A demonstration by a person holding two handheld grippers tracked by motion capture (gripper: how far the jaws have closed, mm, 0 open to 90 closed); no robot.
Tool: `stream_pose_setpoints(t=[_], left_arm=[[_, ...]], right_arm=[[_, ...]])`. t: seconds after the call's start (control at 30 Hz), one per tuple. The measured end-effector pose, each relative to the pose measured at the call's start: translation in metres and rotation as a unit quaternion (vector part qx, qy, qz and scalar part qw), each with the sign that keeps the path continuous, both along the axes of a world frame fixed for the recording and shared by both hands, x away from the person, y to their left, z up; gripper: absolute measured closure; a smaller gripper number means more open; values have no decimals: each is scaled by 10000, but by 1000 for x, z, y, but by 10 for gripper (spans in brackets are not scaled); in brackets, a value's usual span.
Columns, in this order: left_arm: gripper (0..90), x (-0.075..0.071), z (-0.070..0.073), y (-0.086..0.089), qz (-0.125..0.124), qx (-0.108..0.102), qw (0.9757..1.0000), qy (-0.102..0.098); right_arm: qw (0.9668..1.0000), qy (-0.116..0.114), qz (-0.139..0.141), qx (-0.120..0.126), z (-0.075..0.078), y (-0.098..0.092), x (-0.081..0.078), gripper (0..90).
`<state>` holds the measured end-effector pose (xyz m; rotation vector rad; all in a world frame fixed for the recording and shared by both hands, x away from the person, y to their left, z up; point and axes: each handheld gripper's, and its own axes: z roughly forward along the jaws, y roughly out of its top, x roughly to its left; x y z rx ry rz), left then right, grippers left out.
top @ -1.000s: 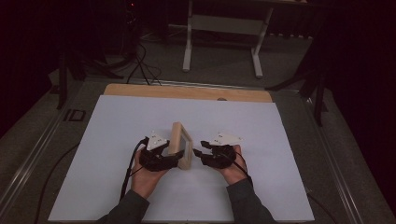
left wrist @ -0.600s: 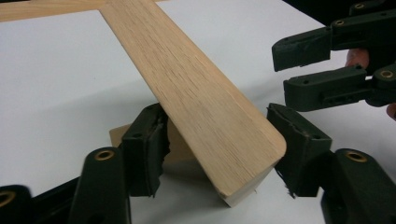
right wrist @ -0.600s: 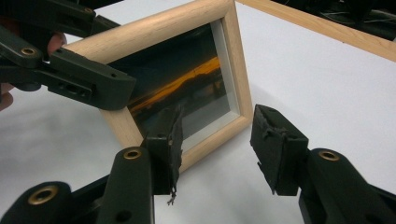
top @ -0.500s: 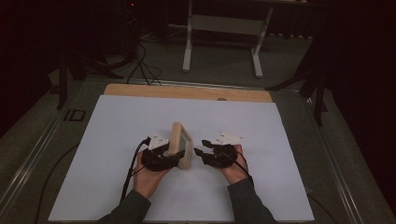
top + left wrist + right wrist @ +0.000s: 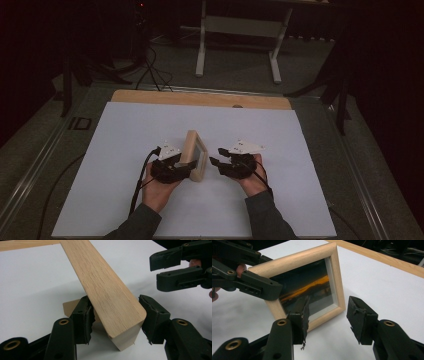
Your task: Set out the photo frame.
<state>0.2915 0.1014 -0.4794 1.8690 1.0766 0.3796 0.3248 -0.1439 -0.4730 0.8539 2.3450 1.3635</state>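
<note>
Between both grippers, near table [image 5: 125,130] front edge: picture frame [image 5: 195,155] upright, long axis running away from person. Left gripper [image 5: 116,315] nearer, jaws straddling frame's near end, just been closing, pads about touching. Right gripper [image 5: 328,315] half-open, empty, just beside glass face.

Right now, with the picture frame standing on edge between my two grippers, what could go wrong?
The wooden picture frame stands upright on its narrow edge, so a nudge could tip it. The left gripper has just been closing around the frame's corner; an off-centre squeeze there might twist or topple it. The right gripper is open in front of the glass, and a jaw could scrape the pane.
</note>
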Motion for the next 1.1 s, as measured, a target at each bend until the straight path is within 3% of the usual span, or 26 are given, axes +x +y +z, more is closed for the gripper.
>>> stream_pose_setpoints(t=[0.4, 1.1], left_arm=[[558, -3, 2, -2, -74, 126, 9998, -136], [605, -9, 3, -12, -356, 333, 9984, -281]], right_arm=[[9998, -107, -90, 126, 7, -6, 0, 512], [9994, -192, -164, 243, 15, -14, 0, 515]])
